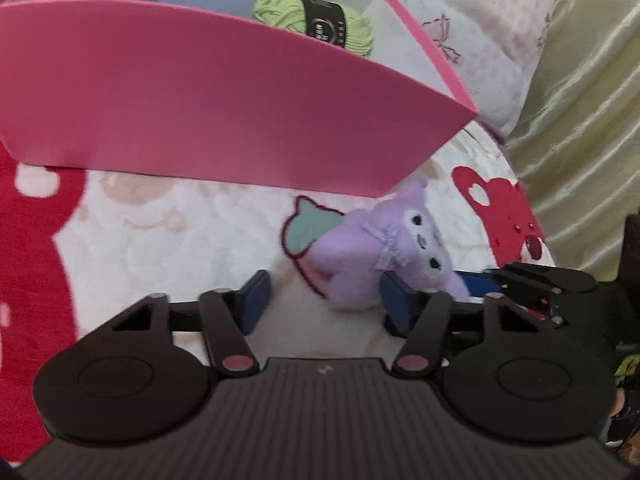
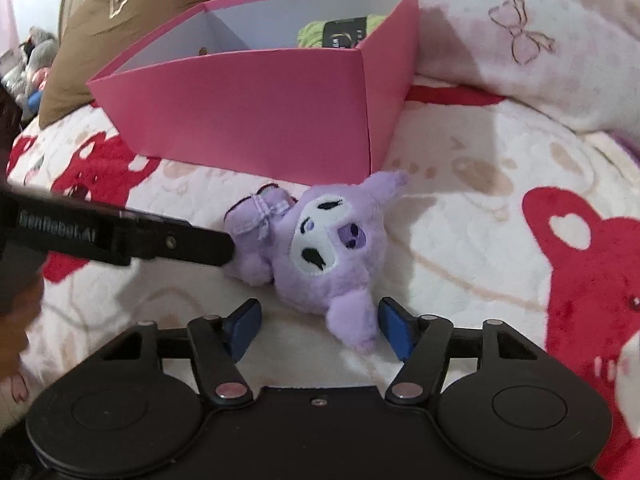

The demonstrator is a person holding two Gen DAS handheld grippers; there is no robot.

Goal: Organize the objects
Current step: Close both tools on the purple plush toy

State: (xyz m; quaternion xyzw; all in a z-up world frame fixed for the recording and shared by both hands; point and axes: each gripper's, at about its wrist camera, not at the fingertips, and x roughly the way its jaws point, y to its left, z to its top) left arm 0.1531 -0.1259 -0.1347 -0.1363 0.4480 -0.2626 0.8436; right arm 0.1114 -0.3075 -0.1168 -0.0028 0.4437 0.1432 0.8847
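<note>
Nearest in the right wrist view, the right gripper point(image 2: 320, 328) points down at a bedspread point(image 2: 480, 240), white with red bear shapes; its blue-padded fingers point(image 2: 394, 330) stand partly apart. One lower limb of a purple plush toy point(image 2: 320, 248) lies between them, close against the right pad; the left pad is clear of it, so no grip shows. Toy lies on its back on the bedspread, face up, with a checked bow point(image 2: 262, 216) at its left side. Left gripper, seen here as a black bar from the left edge, has its tip point(image 2: 224, 246) touching the toy's body beside the bow. In the left wrist view, the left gripper point(image 1: 324, 300) also has its fingers partly apart: the right pad point(image 1: 400, 300) touches the toy point(image 1: 372, 252), the left pad point(image 1: 256, 292) is well clear on bare bedspread point(image 1: 168, 240). Not clamped. Right gripper point(image 1: 540, 284) enters that view from the right edge, just beside the toy's head; whether it touches cannot be told from here. Just behind the toy stands an open pink box point(image 2: 260, 112) with white inner walls, one corner near the toy's ear. Inside the box, at the far right, lies a ball of green yarn point(image 1: 316, 20) with a black label. Beyond the box: a white pillow with bow prints point(image 2: 520, 40) to the right, a brown cushion point(image 2: 132, 20) to the left.
</note>
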